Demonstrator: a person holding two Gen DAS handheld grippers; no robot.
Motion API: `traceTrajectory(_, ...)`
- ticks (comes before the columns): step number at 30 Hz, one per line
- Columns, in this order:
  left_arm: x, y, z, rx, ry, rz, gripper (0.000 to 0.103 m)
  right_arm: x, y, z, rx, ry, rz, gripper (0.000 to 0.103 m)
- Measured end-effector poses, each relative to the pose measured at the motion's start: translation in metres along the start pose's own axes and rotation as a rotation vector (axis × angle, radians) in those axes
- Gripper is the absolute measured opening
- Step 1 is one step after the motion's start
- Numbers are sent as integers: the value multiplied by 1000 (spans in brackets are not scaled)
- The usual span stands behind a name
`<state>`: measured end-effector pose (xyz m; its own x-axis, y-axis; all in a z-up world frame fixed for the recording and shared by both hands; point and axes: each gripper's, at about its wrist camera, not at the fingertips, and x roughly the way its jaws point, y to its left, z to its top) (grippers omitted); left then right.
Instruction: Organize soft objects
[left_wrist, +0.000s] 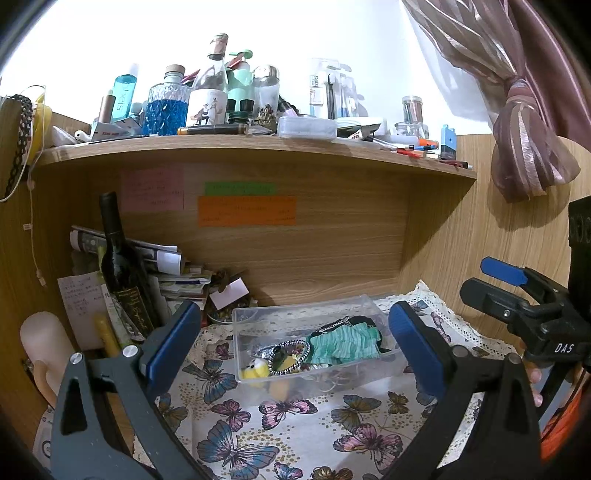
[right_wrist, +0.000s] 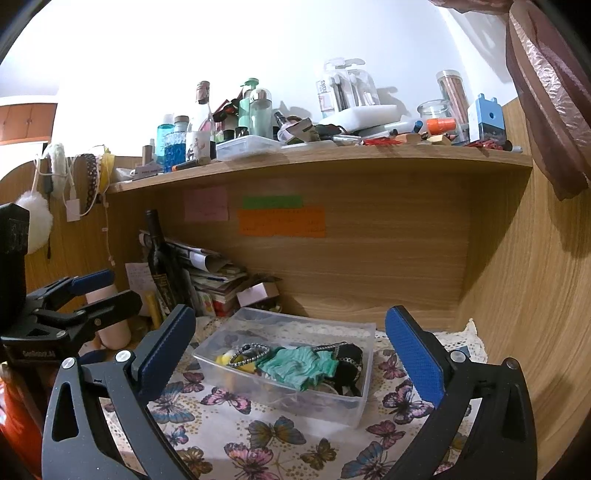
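Clear box (left_wrist: 303, 304) on the butterfly cloth (left_wrist: 258, 424), on the worktop, under the full shelf (left_wrist: 258, 147). No lid on the box, so easy to reach in from above.

Inside the box: a green frilly cloth (left_wrist: 343, 345) in the middle, a little yellow soft toy (left_wrist: 255, 369) at the left end, a black soft thing with a chain (left_wrist: 364, 321) behind the green cloth, and a ring of beads (left_wrist: 290, 354) between the toy and the cloth. All heaped together and touching, not laid neat. Kept in one box, most likely, to stop small soft things from getting lost on the crowded worktop.

Left gripper (left_wrist: 293, 314) in front of the box, pointing at it. Jaws wide apart, nothing between them. Right gripper (right_wrist: 290, 314) also in front of the box, just to the right of the left one. Jaws wide apart too, nothing held. Both held back from the box and above the cloth, not touching either.

Dark bottle (left_wrist: 122, 266) and a pile of papers to the left of the box, well out of the way.

Hard to judge how far along. Could be soft things already gathered into the box. Could just as well be a heap waiting to be sorted.
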<state>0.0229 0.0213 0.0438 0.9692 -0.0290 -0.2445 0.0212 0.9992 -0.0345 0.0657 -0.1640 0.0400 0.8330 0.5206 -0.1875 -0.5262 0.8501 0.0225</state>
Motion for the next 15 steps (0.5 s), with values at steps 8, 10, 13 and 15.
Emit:
traceTrajectory(8,0,1,1,-5,1,-3,103,2,3,-1,2,4,11,103)
traceTrajectory(10,0,1,1,-3,0,-4,103,2,3,-1,3,5,14,103)
traceTrajectory(13,-1,0,0,0,-1,1,103,2,4,-1,8,3,19,103)
traceTrajectory(15,-1,-1,0,-1,1,-2,103,2,4,-2,8,3,20,103)
